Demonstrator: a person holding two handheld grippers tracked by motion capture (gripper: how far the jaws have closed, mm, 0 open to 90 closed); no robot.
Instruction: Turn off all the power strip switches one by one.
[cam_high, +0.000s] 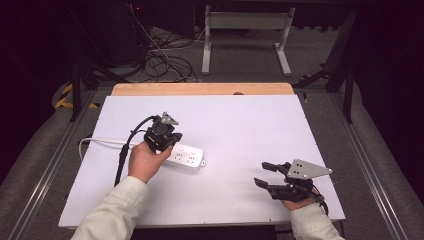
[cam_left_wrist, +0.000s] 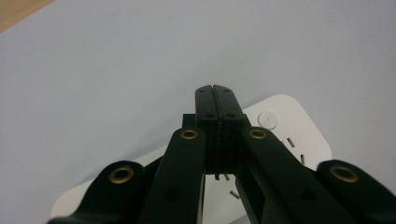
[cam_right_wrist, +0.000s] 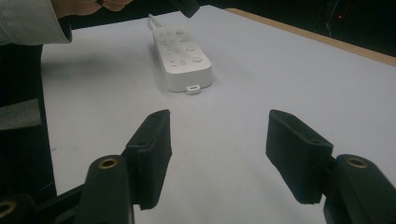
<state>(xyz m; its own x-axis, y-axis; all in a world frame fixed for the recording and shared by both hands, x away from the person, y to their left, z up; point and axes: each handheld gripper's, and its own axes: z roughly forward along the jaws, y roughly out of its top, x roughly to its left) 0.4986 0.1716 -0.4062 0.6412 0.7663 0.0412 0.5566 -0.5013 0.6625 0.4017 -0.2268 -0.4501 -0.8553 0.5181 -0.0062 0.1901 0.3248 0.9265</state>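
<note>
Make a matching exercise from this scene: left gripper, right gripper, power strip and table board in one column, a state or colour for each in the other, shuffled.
Column one:
1. left gripper
2. right gripper
3. power strip
4. table board

Column two:
A. fingers spread apart, nothing between them
B. white, with round buttons and sockets
C. fingers pressed together above the strip
D. pale, flat, with a wooden edge at the far side

Pairs: 1-C, 2-A, 3-B, 4-D

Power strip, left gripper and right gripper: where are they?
power strip (cam_right_wrist: 183, 55), right gripper view, its top face.
left gripper (cam_left_wrist: 215, 95), left gripper view, tips of its shut fingers.
right gripper (cam_high: 265, 174), high view, between its open fingers.
</note>
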